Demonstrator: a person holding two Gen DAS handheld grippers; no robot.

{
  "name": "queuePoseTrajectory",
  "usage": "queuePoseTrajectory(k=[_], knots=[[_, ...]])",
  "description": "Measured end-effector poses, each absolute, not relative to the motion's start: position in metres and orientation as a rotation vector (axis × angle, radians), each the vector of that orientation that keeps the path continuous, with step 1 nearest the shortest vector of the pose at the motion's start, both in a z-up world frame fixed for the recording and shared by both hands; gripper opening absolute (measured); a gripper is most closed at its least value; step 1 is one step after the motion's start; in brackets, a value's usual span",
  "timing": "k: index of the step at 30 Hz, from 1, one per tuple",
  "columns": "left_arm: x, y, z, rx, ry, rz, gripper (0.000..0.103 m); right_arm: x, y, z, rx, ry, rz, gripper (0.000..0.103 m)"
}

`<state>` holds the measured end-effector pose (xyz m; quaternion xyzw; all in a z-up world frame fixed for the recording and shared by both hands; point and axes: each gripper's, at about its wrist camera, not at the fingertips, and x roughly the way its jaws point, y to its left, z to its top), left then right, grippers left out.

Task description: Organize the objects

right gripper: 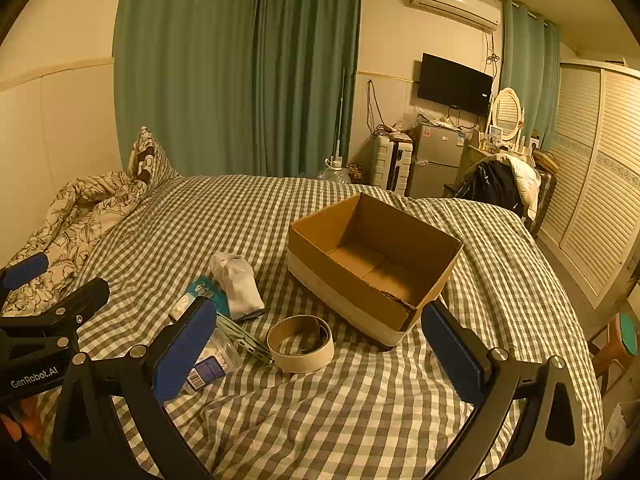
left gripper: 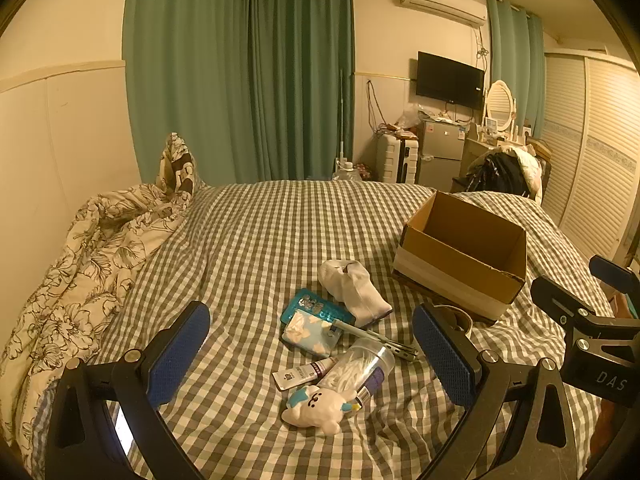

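An empty cardboard box (right gripper: 376,256) stands open on the checked bed; it also shows in the left wrist view (left gripper: 464,256). Loose items lie in a pile: a white sock (left gripper: 354,288), a teal card (left gripper: 312,306), a blue tissue pack (left gripper: 308,332), a tube (left gripper: 300,374), a clear jar of cotton swabs (left gripper: 358,368), a folding tool (left gripper: 380,340) and a white plush toy (left gripper: 316,408). A roll of tape (right gripper: 300,344) lies before the box. My left gripper (left gripper: 312,356) is open above the pile. My right gripper (right gripper: 320,356) is open above the tape.
A crumpled flowered quilt (left gripper: 88,272) lies along the bed's left side by the wall. Green curtains (left gripper: 240,72) hang behind. A fridge (right gripper: 436,160), suitcase, dresser and louvred wardrobe (right gripper: 592,200) stand at the right. A stool (right gripper: 620,340) stands beside the bed.
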<state>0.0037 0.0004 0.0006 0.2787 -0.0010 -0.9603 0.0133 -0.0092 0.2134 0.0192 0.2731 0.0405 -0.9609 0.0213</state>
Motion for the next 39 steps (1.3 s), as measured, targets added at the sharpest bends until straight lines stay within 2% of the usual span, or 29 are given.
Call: queuePoseTrajectory(k=[39], knots=[[-0.002, 0.001, -0.010, 0.931, -0.027, -2.965, 0.103, -0.013, 0.212, 0.014, 0.870, 0.134, -2.956, 0.103]])
